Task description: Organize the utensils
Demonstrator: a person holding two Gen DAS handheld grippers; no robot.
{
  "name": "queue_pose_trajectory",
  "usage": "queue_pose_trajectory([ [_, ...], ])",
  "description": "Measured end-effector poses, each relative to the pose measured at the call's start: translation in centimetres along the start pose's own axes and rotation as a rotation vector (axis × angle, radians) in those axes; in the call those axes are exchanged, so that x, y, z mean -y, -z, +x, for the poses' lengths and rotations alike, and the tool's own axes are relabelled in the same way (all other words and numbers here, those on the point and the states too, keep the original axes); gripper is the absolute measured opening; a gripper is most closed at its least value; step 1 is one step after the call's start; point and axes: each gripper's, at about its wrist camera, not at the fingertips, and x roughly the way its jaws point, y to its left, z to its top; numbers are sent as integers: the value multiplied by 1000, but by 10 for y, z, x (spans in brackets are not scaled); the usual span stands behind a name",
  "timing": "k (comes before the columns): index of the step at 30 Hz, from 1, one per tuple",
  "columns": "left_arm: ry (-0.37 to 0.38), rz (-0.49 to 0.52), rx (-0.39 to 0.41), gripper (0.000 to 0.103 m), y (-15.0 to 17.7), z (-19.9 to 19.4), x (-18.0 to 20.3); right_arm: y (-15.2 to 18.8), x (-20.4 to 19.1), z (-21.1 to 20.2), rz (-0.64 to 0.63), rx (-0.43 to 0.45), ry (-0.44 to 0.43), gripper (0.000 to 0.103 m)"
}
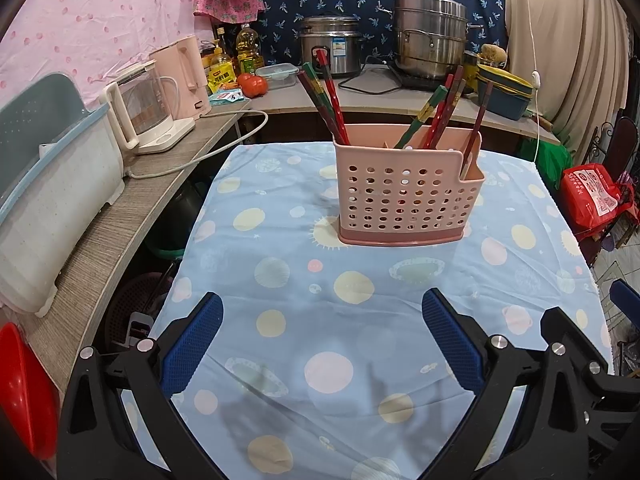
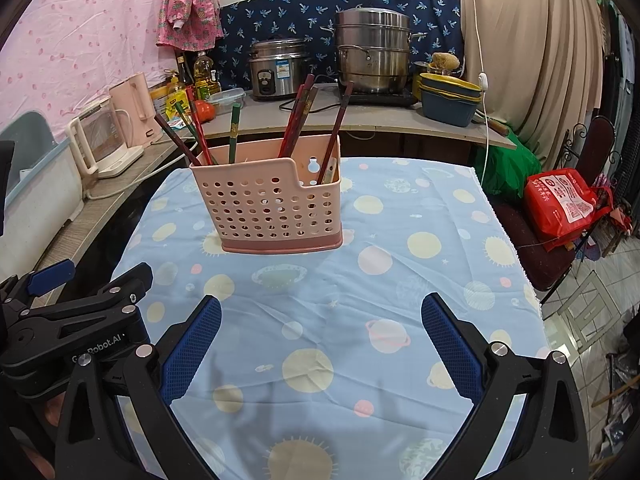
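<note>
A pink perforated utensil holder (image 1: 404,196) stands upright on the blue planet-print tablecloth (image 1: 320,280). Several red and green chopsticks (image 1: 328,100) stand in it, leaning left and right. It also shows in the right wrist view (image 2: 268,208) with the chopsticks (image 2: 298,120) in it. My left gripper (image 1: 322,316) is open and empty, held above the cloth well in front of the holder. My right gripper (image 2: 320,320) is open and empty, also in front of the holder. The left gripper's body (image 2: 80,320) shows at the lower left of the right wrist view.
A counter on the left holds a glass kettle (image 1: 144,112), a pink kettle (image 1: 182,76) and a dish rack (image 1: 48,184). The back counter carries a rice cooker (image 1: 330,46), a steel steamer pot (image 1: 430,36), oil bottles and a tomato (image 1: 252,84). A red bag (image 1: 592,196) sits beyond the table's right edge.
</note>
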Motion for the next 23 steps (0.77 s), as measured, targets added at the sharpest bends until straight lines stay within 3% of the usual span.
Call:
queue_pose_trajectory([
  [23,-4,16,-5,95,0,1,1,4,2,1,2,-6,5,97],
])
